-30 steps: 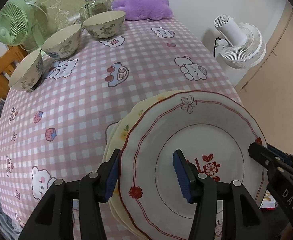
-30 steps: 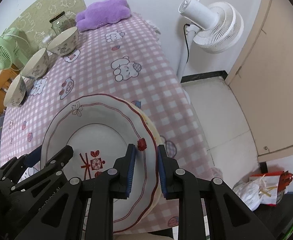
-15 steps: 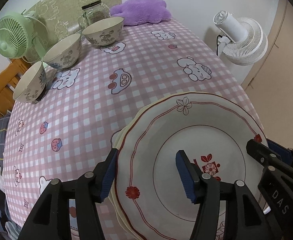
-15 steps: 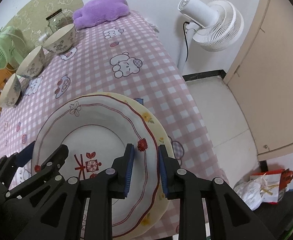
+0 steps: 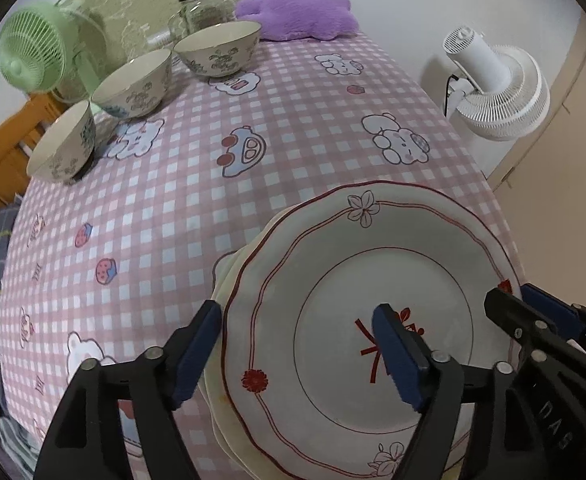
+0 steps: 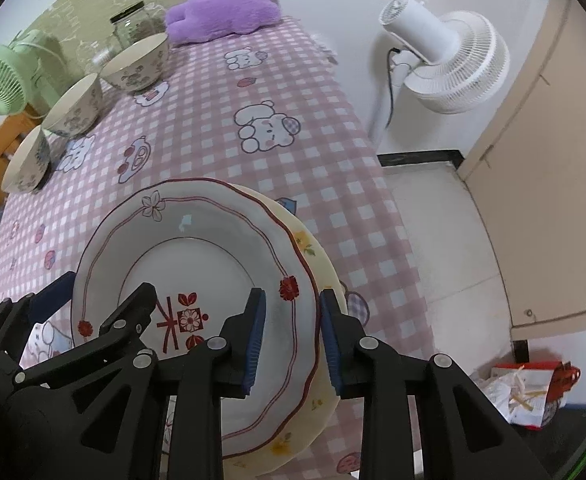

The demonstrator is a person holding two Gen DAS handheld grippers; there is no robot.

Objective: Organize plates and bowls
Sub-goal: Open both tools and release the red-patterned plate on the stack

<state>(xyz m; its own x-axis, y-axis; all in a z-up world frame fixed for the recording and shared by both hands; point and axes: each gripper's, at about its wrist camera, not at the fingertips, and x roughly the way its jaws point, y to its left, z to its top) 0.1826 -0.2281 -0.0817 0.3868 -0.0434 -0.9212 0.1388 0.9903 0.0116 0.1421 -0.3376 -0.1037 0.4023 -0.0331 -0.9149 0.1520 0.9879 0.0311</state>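
Observation:
A white plate with red trim point(image 5: 373, 272) point(image 6: 197, 264) lies on a cream plate with yellow flowers point(image 5: 229, 276) point(image 6: 313, 248) at the near right of the pink checked table point(image 5: 253, 120). My left gripper point(image 5: 297, 310) straddles the white plate's left rim. Its jaws are opening, and the pads stand well off the rim. My right gripper point(image 6: 291, 296) straddles the right rim, its jaws opening a little, with a small gap at the pads. Three patterned bowls point(image 5: 217, 50) point(image 5: 133, 84) point(image 5: 63, 144) stand in a row at the far left.
A green fan point(image 5: 33, 56), a glass jar point(image 5: 203, 10) and a purple cushion point(image 5: 297, 14) sit at the table's far end. A white floor fan point(image 6: 445, 64) stands beside the right edge. A wooden chair point(image 5: 1, 160) is at the left, and a rubbish bag point(image 6: 529, 388) lies on the floor.
The white plate has come down flatter onto the cream plate. My left jaws have spread much wider, and my right jaws have parted slightly.

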